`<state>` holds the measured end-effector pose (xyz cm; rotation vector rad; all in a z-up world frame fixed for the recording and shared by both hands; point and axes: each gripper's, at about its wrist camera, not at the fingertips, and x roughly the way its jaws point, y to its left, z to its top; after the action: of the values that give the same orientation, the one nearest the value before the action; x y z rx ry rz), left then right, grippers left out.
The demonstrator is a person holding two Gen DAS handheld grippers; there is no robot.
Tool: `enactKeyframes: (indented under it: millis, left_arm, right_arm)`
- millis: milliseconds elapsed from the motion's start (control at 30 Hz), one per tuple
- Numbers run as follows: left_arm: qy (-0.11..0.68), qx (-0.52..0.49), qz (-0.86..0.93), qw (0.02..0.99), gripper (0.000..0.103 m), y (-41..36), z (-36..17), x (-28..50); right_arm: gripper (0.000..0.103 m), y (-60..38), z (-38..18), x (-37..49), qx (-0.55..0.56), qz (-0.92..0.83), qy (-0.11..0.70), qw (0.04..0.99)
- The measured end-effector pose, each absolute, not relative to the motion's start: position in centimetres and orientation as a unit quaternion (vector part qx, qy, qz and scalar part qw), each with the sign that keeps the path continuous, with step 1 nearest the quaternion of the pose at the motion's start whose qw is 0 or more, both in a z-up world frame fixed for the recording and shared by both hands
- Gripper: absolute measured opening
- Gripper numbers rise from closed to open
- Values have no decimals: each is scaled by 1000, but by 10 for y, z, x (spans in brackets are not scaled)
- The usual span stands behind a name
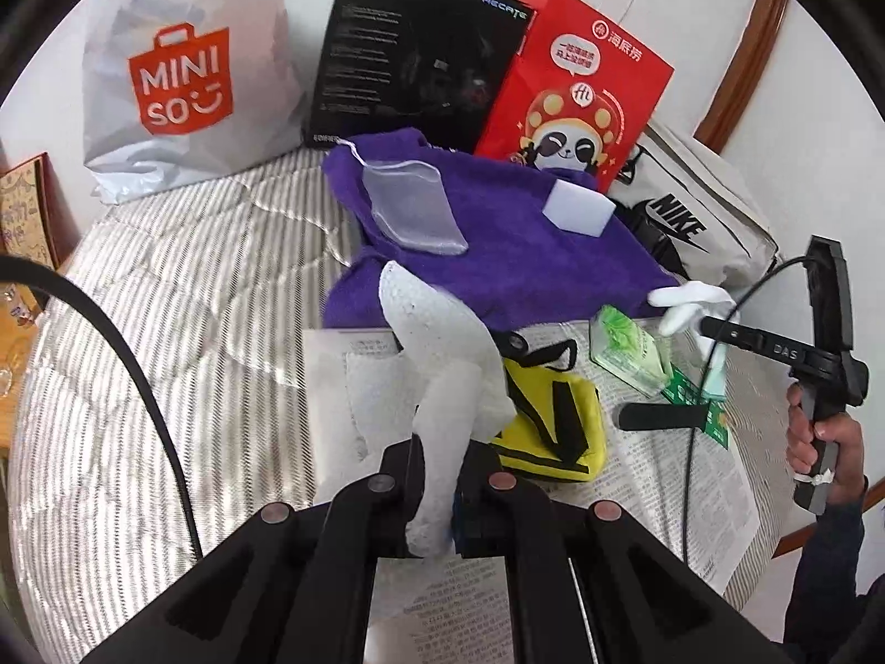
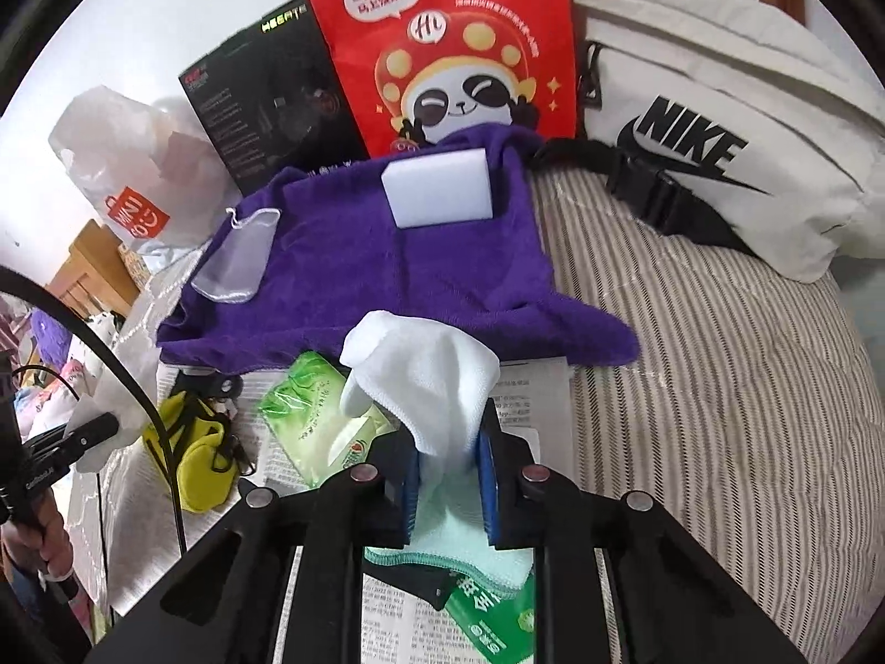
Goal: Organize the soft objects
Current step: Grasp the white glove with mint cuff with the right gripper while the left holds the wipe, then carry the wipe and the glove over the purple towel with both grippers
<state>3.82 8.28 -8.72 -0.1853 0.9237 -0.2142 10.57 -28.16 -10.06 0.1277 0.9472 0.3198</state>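
A purple towel point(image 1: 498, 243) lies spread on the striped bed, also in the right wrist view point(image 2: 398, 265). A white sponge block point(image 1: 578, 206) point(image 2: 438, 186) and a clear mesh pouch point(image 1: 412, 205) point(image 2: 238, 260) rest on it. My left gripper point(image 1: 442, 476) is shut on a white paper towel point(image 1: 437, 343), held above newspaper. My right gripper point(image 2: 448, 476) is shut on a white and mint cloth point(image 2: 426, 371), seen from the left wrist view point(image 1: 691, 301). A green tissue pack point(image 2: 315, 409) point(image 1: 625, 348) and a yellow pouch point(image 1: 553, 420) point(image 2: 193, 459) lie on the newspaper.
A Miniso bag point(image 1: 182, 72), a black box point(image 1: 409, 55), a red panda bag point(image 1: 575, 83) point(image 2: 442, 39) and a white Nike bag point(image 2: 719, 127) point(image 1: 691, 221) line the back wall. Newspaper point(image 1: 664, 476) covers the near bed. A wooden table point(image 1: 16, 332) stands left.
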Motion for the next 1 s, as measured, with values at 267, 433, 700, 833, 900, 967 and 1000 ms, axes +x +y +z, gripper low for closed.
enactKeyframes:
  millis: [267, 433, 700, 833, 900, 967, 1000]
  left_arm:
    - [433, -91, -105, 891, 6, 81, -74, 43]
    - [431, -90, -106, 891, 6, 78, -69, 47]
    - [426, -97, -99, 894, 6, 78, -63, 55]
    - [427, -99, -99, 893, 6, 77, -63, 61]
    - [427, -100, -101, 893, 6, 76, -62, 63]
    - [426, -96, -100, 894, 6, 75, -61, 66]
    - [426, -94, -99, 894, 6, 74, -60, 68]
  right_arm:
    - [18, -291, -85, 101, 62, 149, 442, 883]
    - [18, -292, -79, 102, 67, 153, 437, 884]
    - [18, -287, -71, 108, 67, 164, 430, 885]
    - [18, -281, -67, 116, 67, 169, 429, 885]
    - [18, -278, -66, 118, 65, 170, 428, 885]
    - [18, -276, -64, 122, 63, 172, 427, 885]
    - [18, -275, -64, 124, 63, 172, 427, 886]
